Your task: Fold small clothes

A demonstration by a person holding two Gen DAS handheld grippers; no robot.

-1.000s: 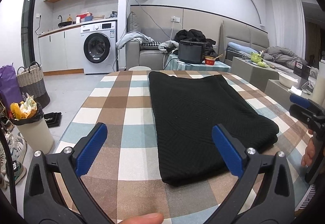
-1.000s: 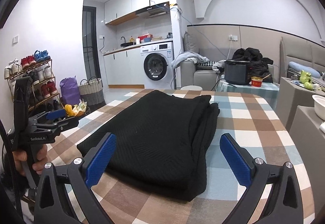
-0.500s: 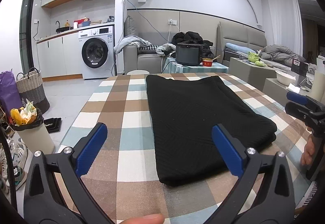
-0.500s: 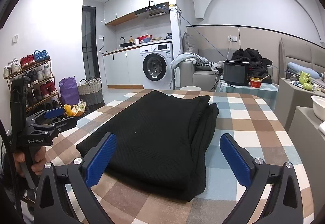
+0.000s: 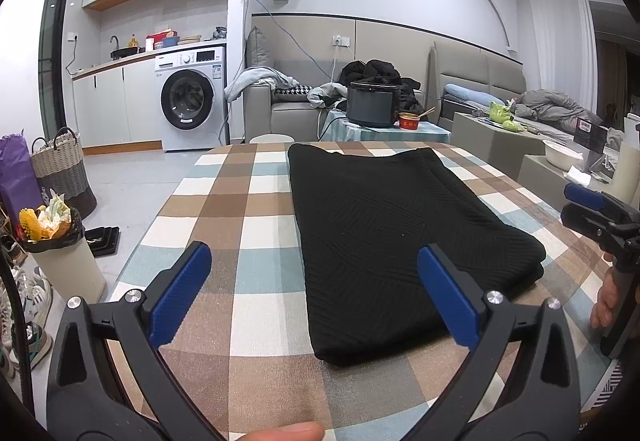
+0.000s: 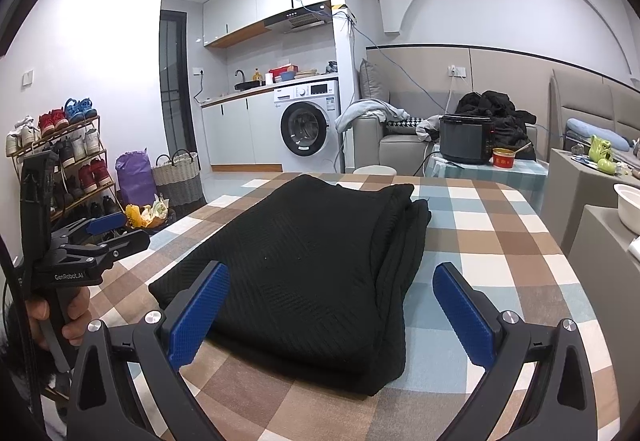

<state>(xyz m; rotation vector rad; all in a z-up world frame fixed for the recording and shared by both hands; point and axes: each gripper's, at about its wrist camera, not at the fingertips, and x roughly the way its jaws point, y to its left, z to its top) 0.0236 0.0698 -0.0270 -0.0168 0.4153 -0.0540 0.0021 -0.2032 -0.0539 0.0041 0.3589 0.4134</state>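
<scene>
Hovering at the near left of the checked table [image 5: 224, 209], the left gripper [image 5: 316, 297] has its blue pads spread wide and empty, above the cloth rather than on it; I judge it is held back because the fold needs no pinch at present. Just right of it lies the black knit garment [image 5: 384, 225], folded into a long flat band running from the near edge toward the far edge, its layered side edges stacked on the right. Bare table runs along its left side, giving room to slide a finger under the near hem. On the right, the right gripper [image 6: 332, 305] is likewise released, its pads straddling the garment's near end from above. Open cloth surface beyond it leaves space for folding the band across.
</scene>
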